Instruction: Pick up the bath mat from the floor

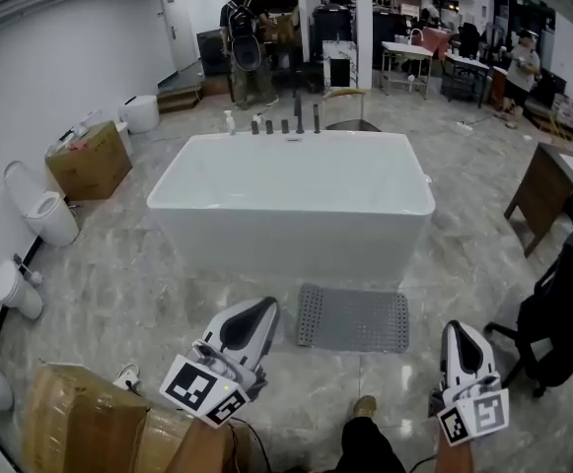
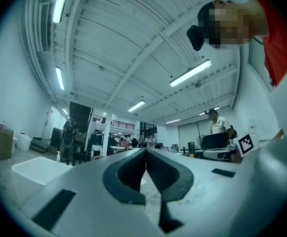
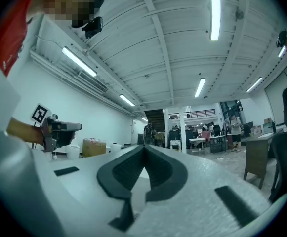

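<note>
A grey perforated bath mat (image 1: 353,318) lies flat on the marble floor, right in front of the white bathtub (image 1: 293,197). My left gripper (image 1: 263,308) hovers just left of the mat's near-left corner, shut and empty. My right gripper (image 1: 459,331) hangs to the right of the mat, also shut with nothing in it. In the left gripper view the jaws (image 2: 145,152) meet tip to tip and point level across the room. The right gripper view shows the same closed jaws (image 3: 144,147). Neither gripper view shows the mat.
Toilets (image 1: 47,211) and a cardboard box (image 1: 89,161) line the left wall. Another cardboard box (image 1: 89,427) sits at my near left. A black chair (image 1: 557,313) and a wooden desk (image 1: 547,190) stand to the right. A person (image 1: 521,67) stands far back right. My shoe (image 1: 364,407) is below the mat.
</note>
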